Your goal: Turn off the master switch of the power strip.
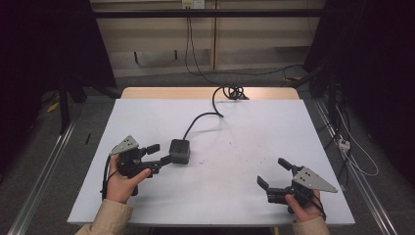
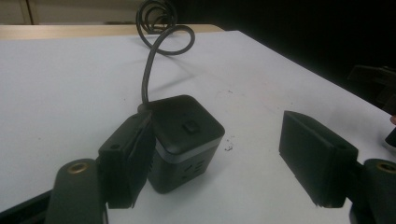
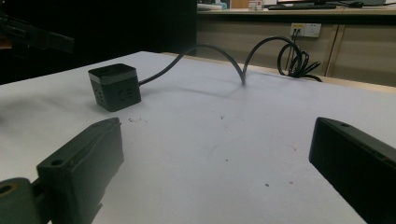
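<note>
While no brand or readable writing shows anywhere, my left gripper (image 1: 160,152) stands spread wide around a black power cube (image 1: 179,151), a matte, round-cornered plastic block with a grey band, a square button on top and socket slots in its side; one jaw lies against its side, the other well apart. It sits left of centre on the white table (image 1: 235,196), its thick rubbery cable (image 1: 203,116) arching to a coil at the far edge. My right gripper (image 1: 274,172), also spread, holds nothing.
</note>
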`<control>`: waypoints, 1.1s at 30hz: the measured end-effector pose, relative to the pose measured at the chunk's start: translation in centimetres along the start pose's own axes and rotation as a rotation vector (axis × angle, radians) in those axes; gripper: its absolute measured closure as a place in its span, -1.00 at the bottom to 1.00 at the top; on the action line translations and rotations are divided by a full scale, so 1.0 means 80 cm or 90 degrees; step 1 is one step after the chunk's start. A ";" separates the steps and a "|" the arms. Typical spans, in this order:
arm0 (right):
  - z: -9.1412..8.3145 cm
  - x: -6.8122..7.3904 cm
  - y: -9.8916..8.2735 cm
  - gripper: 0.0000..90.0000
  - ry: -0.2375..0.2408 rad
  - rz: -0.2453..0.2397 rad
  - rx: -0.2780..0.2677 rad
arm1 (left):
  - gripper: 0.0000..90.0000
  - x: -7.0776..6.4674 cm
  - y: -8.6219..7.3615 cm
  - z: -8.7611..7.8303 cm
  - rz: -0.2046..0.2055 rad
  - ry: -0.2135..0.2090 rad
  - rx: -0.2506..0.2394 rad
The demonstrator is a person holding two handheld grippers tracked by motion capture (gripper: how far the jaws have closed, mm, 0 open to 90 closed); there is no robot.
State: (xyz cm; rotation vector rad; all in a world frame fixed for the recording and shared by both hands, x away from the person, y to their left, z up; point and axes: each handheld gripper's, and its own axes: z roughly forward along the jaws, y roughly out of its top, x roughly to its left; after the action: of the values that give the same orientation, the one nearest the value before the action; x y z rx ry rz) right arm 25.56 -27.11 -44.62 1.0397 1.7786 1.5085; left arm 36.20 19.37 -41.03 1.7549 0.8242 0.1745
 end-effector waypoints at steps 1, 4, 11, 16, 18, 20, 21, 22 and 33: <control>-0.001 0.000 0.000 -0.95 -0.001 0.001 0.000 | -0.44 0.001 -0.001 -0.002 0.001 0.002 0.000; -0.001 -0.001 0.000 -0.95 -0.003 0.002 -0.002 | -0.47 0.004 -0.005 -0.008 0.001 0.003 0.002; -0.004 -0.001 0.000 -0.95 -0.005 0.000 0.001 | -0.53 0.009 -0.009 -0.018 0.000 0.002 -0.005; -0.005 0.000 0.000 -0.95 -0.007 -0.001 -0.001 | -0.56 0.010 -0.011 -0.022 0.006 -0.001 -0.005; -0.005 0.000 0.000 -0.95 -0.006 -0.002 0.000 | -0.58 0.010 -0.013 -0.024 0.011 -0.001 -0.005; -0.005 0.000 0.000 -0.95 -0.006 -0.003 -0.001 | -0.59 0.010 -0.015 -0.027 0.012 0.003 -0.004; -0.005 0.000 0.000 -0.95 -0.006 -0.003 0.000 | -0.59 0.011 -0.016 -0.028 0.013 0.003 -0.003; -0.005 0.000 0.000 -0.95 -0.006 -0.002 0.000 | -0.59 0.011 -0.018 -0.029 0.011 0.004 -0.003; -0.006 0.000 0.000 -0.95 -0.008 -0.003 -0.001 | -0.61 0.018 -0.026 -0.043 0.015 0.007 -0.005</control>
State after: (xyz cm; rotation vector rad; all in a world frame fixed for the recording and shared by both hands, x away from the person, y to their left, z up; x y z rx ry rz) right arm 25.20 -27.35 -44.51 1.0421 1.7698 1.4975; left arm 34.59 23.21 -42.07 1.7585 0.8093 0.2023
